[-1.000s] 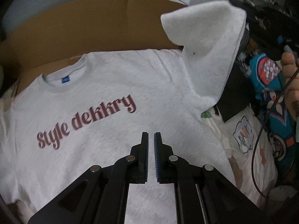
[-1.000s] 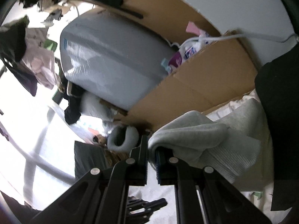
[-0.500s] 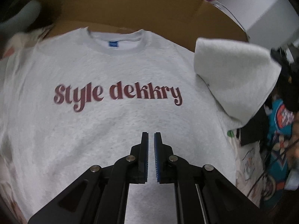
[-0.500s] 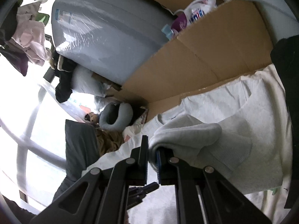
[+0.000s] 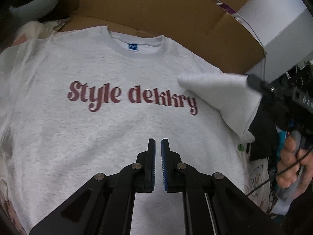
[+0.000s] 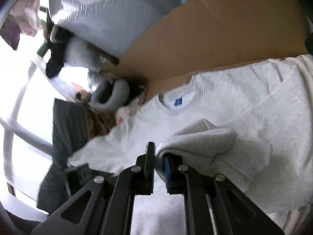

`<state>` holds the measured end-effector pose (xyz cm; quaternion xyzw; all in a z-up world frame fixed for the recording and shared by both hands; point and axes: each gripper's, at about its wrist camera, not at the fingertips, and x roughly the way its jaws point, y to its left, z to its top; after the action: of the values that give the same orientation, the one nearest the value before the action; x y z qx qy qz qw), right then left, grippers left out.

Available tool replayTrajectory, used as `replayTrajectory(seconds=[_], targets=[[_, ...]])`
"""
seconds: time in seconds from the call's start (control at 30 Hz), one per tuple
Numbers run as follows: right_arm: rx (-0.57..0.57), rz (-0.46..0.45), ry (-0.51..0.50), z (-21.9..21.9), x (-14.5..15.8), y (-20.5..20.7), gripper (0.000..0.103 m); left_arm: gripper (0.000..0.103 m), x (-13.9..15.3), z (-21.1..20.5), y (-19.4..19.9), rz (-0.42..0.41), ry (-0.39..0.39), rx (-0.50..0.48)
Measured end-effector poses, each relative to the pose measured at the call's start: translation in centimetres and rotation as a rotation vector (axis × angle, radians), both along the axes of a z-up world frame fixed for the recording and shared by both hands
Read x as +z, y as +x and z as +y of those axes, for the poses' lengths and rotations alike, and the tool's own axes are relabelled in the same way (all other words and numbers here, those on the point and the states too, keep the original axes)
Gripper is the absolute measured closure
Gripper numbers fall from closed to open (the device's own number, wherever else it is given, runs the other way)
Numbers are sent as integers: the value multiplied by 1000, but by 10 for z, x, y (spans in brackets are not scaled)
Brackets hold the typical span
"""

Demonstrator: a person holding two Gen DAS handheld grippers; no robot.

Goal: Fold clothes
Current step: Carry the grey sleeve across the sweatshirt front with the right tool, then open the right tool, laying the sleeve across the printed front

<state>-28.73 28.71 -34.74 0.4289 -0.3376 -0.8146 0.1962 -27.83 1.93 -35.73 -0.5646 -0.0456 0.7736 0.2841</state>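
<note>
While left tongs shut, right tongs pinching sleeve

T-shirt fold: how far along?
Early. Done: the grey T-shirt lies flat, print up, collar toward the cardboard. In hand: the right hand-held gripper is shut on the sleeve, carrying it over the chest. The left hand-held gripper is shut, holding nothing. Left: the other sleeve, both sides, the bottom fold.
</note>
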Motion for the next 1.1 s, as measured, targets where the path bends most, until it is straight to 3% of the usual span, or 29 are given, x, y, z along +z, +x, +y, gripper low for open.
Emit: replayTrajectory(seconds=[0.33, 0.43, 0.5, 0.7, 0.8, 0.87, 0.97, 1.0, 1.1], targets=[[105, -103, 102, -43, -40, 4, 88, 96, -8, -7, -1, -29, -14, 16], [140, -144, 109, -50, -52, 13, 76, 96, -9, -6, 1, -35, -18, 13], [151, -175, 102, -52, -60, 19, 58, 96, -9, -6, 1, -40, -17, 17], [151, -250, 88, -47, -78, 37, 45, 96, -2, 12, 1, -35, -10, -42], [123, -270, 70, -37, -79, 49, 44, 96, 6, 30, 3, -18, 8, -94], [90, -252, 51, -28, -73, 58, 43, 84, 12, 44, 3, -12, 22, -126], [47, -244, 41, -13, -65, 69, 43, 51, 19, 63, 5, 15, 36, -181], [33, -244, 45, -7, -63, 72, 43, 44, 21, 70, 6, 24, 43, -201], [-17, -239, 57, 11, -56, 83, 43, 44, 25, 92, 10, 45, 48, -272]])
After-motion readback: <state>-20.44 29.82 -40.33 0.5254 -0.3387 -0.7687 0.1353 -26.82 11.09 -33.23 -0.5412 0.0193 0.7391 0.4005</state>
